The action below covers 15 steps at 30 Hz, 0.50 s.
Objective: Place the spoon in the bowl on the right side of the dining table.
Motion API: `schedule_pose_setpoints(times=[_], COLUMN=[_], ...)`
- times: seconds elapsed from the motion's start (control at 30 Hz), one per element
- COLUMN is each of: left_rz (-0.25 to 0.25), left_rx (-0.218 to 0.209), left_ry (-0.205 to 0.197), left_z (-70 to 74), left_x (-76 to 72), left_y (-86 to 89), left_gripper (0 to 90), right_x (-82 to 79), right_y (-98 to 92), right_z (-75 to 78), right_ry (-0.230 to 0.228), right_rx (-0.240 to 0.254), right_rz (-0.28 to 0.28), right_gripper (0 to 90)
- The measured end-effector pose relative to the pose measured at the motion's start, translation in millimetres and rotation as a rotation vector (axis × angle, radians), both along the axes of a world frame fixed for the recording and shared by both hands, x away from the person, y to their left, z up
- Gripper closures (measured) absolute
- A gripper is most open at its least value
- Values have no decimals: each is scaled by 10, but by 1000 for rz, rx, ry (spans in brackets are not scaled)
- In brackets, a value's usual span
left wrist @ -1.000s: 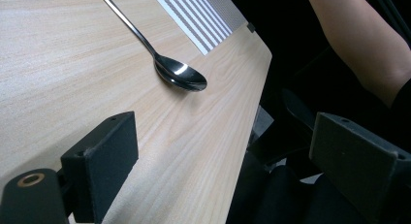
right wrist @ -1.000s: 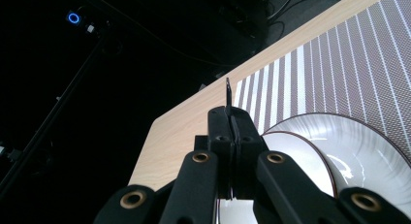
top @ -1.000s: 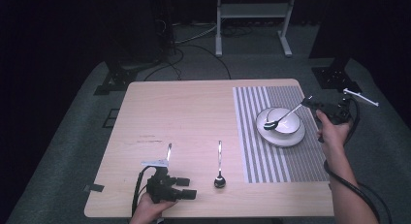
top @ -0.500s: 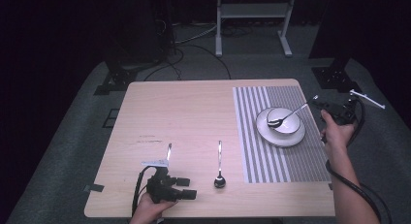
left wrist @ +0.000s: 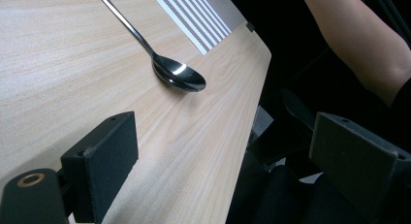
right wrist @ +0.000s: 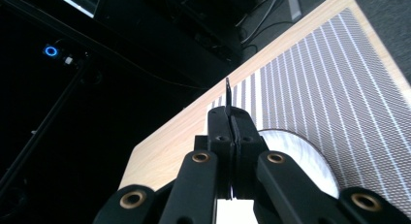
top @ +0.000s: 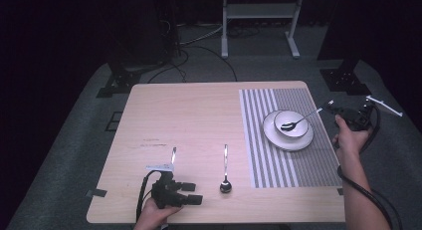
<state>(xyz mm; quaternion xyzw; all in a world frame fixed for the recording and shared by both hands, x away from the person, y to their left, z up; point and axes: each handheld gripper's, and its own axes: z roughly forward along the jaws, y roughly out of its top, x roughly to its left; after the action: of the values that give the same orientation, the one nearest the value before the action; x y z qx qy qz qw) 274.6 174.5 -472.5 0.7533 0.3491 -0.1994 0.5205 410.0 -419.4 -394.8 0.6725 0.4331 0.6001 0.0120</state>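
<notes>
Slim metal spoon (top: pixel 297 122): handle tip hidden in right gripper (top: pixel 332 107) fingers pinching it; bowl end inside small white bowl (top: pixel 299 131), handle slanting up away from bowl. Left gripper (top: pixel 195 192) fingers spread.

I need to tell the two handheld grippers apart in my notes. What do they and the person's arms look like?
Both are black. The left gripper has blocky, square-ended jaws, brass-ringed holes, a grey plate on top and a black cable. The right gripper has a black looping cable and a white bar beside it. The forearms look bare.

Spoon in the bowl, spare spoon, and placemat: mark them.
Spoon in the bowl (top: pixel 288 125), high view, its scoop.
Spare spoon (left wrist: pixel 180 76), left gripper view, its scoop.
Placemat (top: pixel 268 155), high view, bare striped part.
</notes>
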Motion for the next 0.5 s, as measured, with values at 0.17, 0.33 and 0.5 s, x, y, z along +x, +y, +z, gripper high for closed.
schedule_pose_setpoints(times=[0.17, 0.33, 0.5], left_rz=[-1, 1, 0], left_rx=[0, 1, 1], left_ry=[-1, -4, -4], left_z=[1, 2, 2], left_x=[-1, 1, 1], left_y=[2, 7, 8], left_gripper=[89, 89, 89], right_x=[0, 9, 19], right_y=[3, 11, 20], right_z=[-27, -47, -62], right_ry=[7, 14, 22], right_rx=[-16, -41, -56], right_rz=[-8, -16, -17], right_gripper=[888, 886, 885])
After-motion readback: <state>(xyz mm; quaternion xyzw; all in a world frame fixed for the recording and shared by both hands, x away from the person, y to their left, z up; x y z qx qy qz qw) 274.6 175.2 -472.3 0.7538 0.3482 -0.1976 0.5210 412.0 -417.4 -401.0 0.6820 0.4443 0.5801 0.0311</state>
